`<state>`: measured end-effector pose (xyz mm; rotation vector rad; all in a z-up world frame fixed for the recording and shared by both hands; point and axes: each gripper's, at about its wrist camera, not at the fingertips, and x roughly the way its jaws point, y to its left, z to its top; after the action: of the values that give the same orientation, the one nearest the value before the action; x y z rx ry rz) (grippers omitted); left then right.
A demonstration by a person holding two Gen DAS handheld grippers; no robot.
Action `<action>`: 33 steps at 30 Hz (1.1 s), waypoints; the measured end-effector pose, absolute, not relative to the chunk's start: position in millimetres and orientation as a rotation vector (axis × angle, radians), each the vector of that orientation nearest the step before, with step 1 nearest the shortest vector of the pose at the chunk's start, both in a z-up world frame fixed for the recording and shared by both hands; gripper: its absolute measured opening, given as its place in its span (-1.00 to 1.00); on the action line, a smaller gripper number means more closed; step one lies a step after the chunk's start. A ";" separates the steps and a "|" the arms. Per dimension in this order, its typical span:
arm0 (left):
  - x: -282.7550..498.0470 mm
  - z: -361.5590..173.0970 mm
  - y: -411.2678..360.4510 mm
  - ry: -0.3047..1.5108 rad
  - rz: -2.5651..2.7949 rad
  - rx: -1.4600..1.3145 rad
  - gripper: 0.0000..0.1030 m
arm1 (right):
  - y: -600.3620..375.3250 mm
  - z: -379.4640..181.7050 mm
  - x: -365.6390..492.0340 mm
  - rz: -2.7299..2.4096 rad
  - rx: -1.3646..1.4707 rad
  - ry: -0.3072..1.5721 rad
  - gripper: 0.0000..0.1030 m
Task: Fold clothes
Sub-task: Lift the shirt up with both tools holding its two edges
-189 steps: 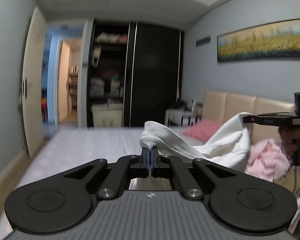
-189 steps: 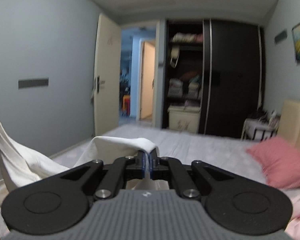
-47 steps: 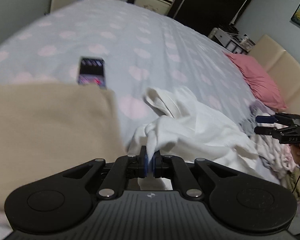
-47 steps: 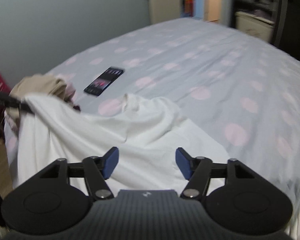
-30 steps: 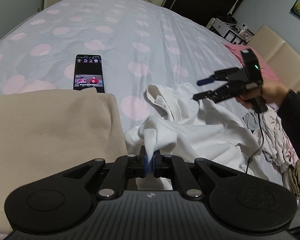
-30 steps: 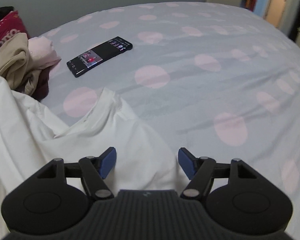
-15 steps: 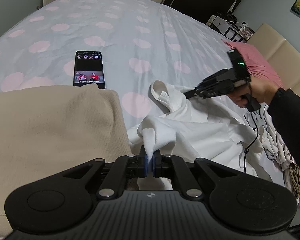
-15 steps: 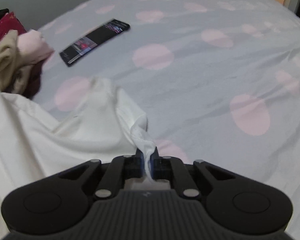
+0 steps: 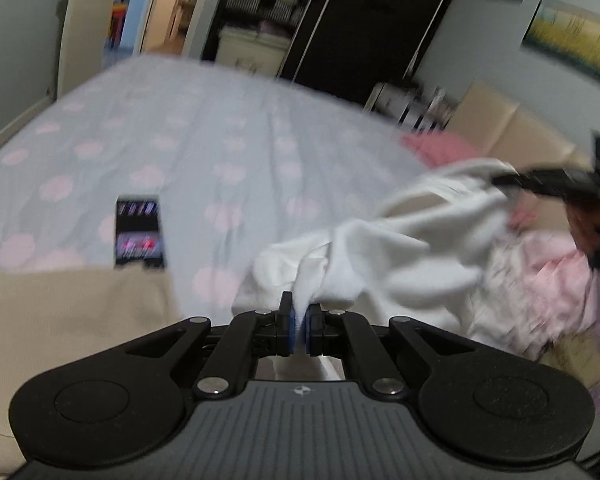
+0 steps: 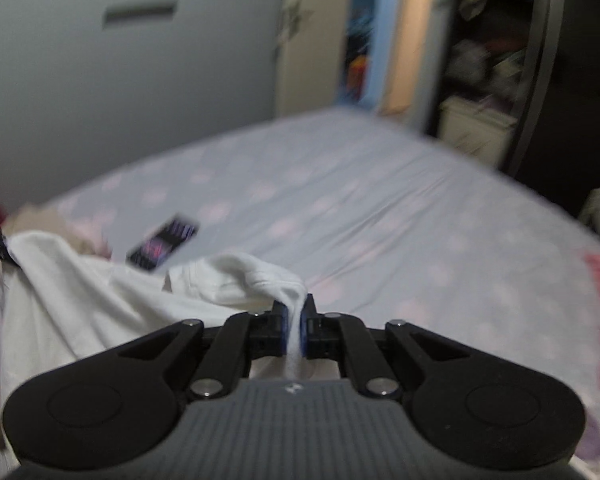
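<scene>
Nearest, the left tool [image 9: 298, 322] pinches a fold of the crumpled white cotton garment [image 9: 400, 248] between its closed blue pads; the right tool [image 10: 294, 326] likewise clamps another bunched edge of that cloth, which stretches between the two above the bed. At 9 o'clock of the left tool lies a beige folded cloth [image 9: 60, 312]. Beyond it, at 11 o'clock, a black smartphone [image 9: 140, 232] rests on the pale blue bedsheet with pink dots [image 9: 220, 128]. Farthest at 2 o'clock sits a blurred pink pillow [image 9: 440, 146]

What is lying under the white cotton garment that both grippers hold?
Under the white cotton garment, the dotted grey bedsheet shows beside it, and pink clothes lie at its right. What is directly beneath is covered.
</scene>
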<state>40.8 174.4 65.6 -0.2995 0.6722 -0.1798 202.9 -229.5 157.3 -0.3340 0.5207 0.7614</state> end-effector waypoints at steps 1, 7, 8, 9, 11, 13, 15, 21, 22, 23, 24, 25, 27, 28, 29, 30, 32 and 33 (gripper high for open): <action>34.6 79.8 169.6 0.633 -0.189 -0.282 -0.94 | -244.3 177.9 184.8 0.731 -0.316 0.482 -0.86; -9.7 164.4 137.6 0.438 -0.263 -0.201 -0.95 | -324.7 295.0 68.6 0.579 -0.217 0.244 -0.86; -17.8 177.6 133.2 0.405 -0.268 -0.182 -0.95 | -335.0 311.7 47.4 0.564 -0.203 0.203 -0.86; -25.8 190.8 128.9 0.372 -0.274 -0.163 -0.94 | -341.8 323.9 28.8 0.552 -0.197 0.167 -0.86; -41.9 217.2 120.2 0.307 -0.285 -0.125 -0.94 | -355.0 347.5 -7.9 0.529 -0.183 0.098 -0.86; -58.4 243.3 111.6 0.238 -0.293 -0.087 -0.94 | -361.5 364.2 -39.5 0.511 -0.176 0.035 -0.86; -77.4 266.0 103.6 0.145 -0.283 -0.047 -0.94 | -368.5 378.1 -65.0 0.504 -0.159 -0.018 -0.86; -94.3 290.3 86.7 0.107 -0.289 -0.006 -0.94 | -379.3 391.9 -97.3 0.507 -0.133 -0.074 -0.86; -93.5 289.6 85.4 0.114 -0.287 -0.001 -0.94 | -378.8 389.5 -97.0 0.510 -0.135 -0.070 -0.86; -89.7 284.5 84.4 0.128 -0.281 0.004 -0.94 | -377.1 385.1 -94.7 0.511 -0.140 -0.064 -0.86; -86.2 279.2 83.7 0.142 -0.276 0.009 -0.94 | -375.4 380.7 -92.3 0.513 -0.144 -0.059 -0.86; -83.7 272.7 83.5 0.158 -0.273 0.008 -0.94 | -373.6 376.1 -89.8 0.514 -0.148 -0.054 -0.86; -77.3 259.8 84.8 0.187 -0.258 0.016 -0.94 | -368.9 364.6 -82.7 0.517 -0.144 -0.053 -0.86; -72.5 253.1 85.8 0.201 -0.249 0.019 -0.94 | -366.5 359.1 -79.0 0.519 -0.141 -0.053 -0.86; -64.7 247.1 87.5 0.216 -0.242 0.012 -0.94 | -364.2 354.3 -74.3 0.519 -0.133 -0.053 -0.86; -60.3 244.9 92.3 0.224 -0.240 -0.001 -0.94 | -362.0 349.9 -69.8 0.520 -0.127 -0.054 -0.86; -51.8 241.5 101.5 0.236 -0.235 -0.023 -0.94 | -357.3 346.0 -61.1 0.517 -0.118 -0.064 -0.86; -49.2 243.4 104.9 0.230 -0.229 -0.019 -0.94 | -354.9 345.4 -55.8 0.515 -0.114 -0.072 -0.86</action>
<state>-49.2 104.9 243.4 -0.0189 0.2300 -0.2294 -55.8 -354.9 345.4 -0.1141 -0.0716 0.5145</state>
